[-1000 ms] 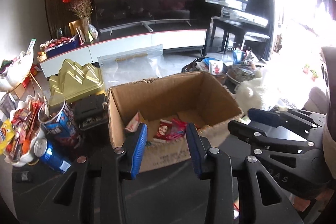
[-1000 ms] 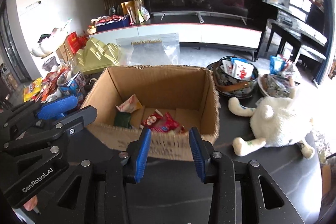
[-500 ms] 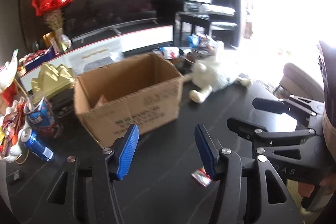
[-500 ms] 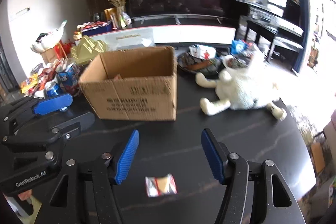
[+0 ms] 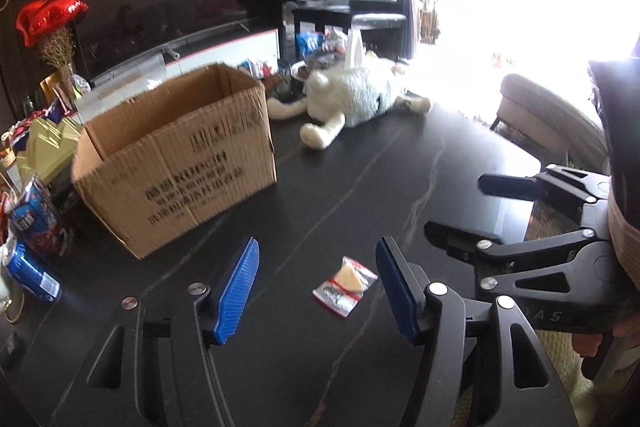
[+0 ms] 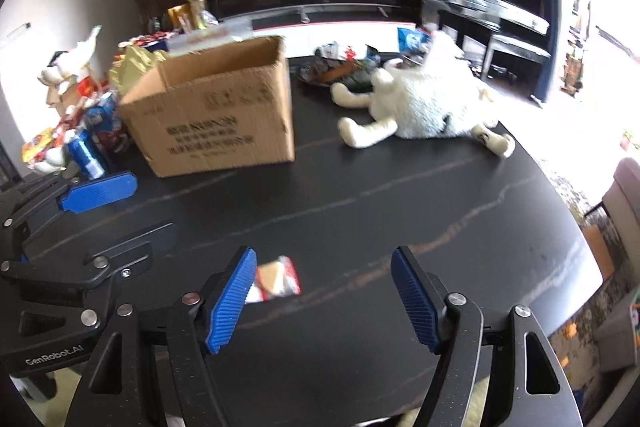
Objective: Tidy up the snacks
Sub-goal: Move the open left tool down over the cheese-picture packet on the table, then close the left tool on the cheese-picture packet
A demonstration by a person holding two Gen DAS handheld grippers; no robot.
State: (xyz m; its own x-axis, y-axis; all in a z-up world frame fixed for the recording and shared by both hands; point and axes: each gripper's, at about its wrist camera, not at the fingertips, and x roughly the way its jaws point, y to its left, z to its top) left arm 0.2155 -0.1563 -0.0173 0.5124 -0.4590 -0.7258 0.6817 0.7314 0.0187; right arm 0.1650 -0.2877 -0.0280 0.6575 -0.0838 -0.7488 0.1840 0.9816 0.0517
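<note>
My left gripper [image 5: 316, 287] hangs over the dark table [image 5: 360, 195] with its blue pads [image 5: 236, 291] spread wide; nothing is between them and nothing touches them. A small snack packet [image 5: 345, 286], clear with red edging and a pale wedge inside, lies flat on the table in the gap ahead of the left gripper, nearer its right pad. My right gripper [image 6: 324, 299] is likewise spread wide and holds nothing. In the right wrist view the same snack packet [image 6: 278, 279] lies just beside the left pad [image 6: 230, 301], partly hidden behind it; whether they touch I cannot tell. The cardboard box [image 5: 176, 159], open at the top, stands well beyond the packet on the far left part of the table. A white plush toy [image 6: 424, 103] lies to the right of the box. Cans and wrapped snacks [image 6: 80, 135] crowd the table's left edge beside the box.
</note>
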